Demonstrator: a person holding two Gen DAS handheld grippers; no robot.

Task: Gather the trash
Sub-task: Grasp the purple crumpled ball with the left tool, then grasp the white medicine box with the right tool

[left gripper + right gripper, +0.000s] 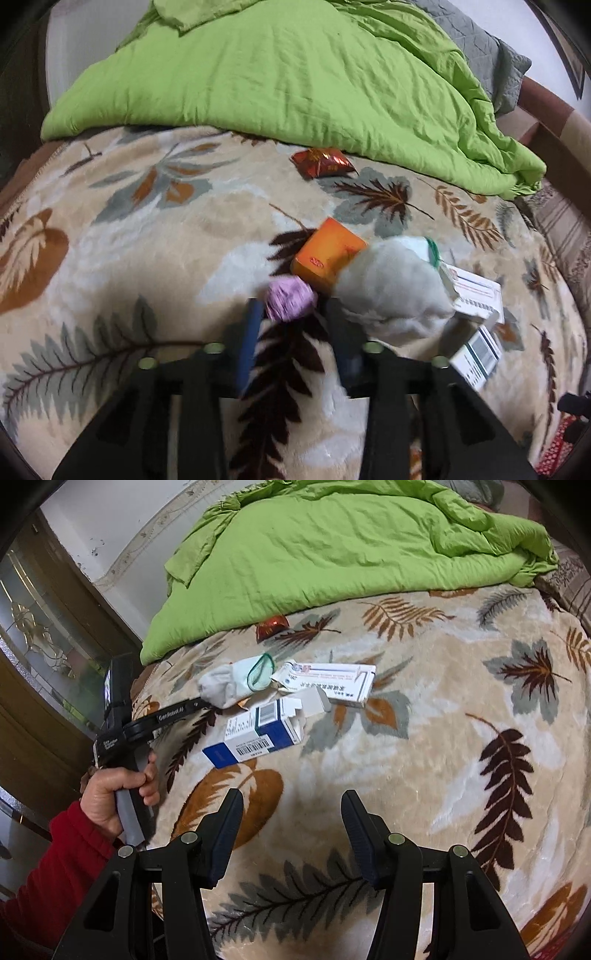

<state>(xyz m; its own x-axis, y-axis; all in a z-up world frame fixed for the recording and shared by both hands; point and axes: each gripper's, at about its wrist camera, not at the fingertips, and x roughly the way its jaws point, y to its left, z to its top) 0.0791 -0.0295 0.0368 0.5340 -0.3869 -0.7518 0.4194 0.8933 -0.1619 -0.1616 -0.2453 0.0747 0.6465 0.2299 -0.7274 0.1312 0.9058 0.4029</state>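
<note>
A crumpled pink paper ball [290, 298] lies on the leaf-patterned blanket [147, 229] right at the tips of my open left gripper [293, 314], between the two fingers. Just beyond it sit an orange box [325, 254] and a grey sock [391, 284]. A white box [476, 295] and a blue-and-white carton [476, 352] lie to the right. A red foil wrapper [321, 161] lies farther off by the quilt. My right gripper [291, 812] is open and empty, hovering short of the blue-and-white carton [258, 734], white box [332, 681] and sock [225, 686].
A rumpled green quilt [288, 74] covers the far half of the bed. In the right wrist view a hand in a red sleeve [110, 794] holds the left gripper [199, 703] at the bed's left edge, with a wooden door [48, 657] behind.
</note>
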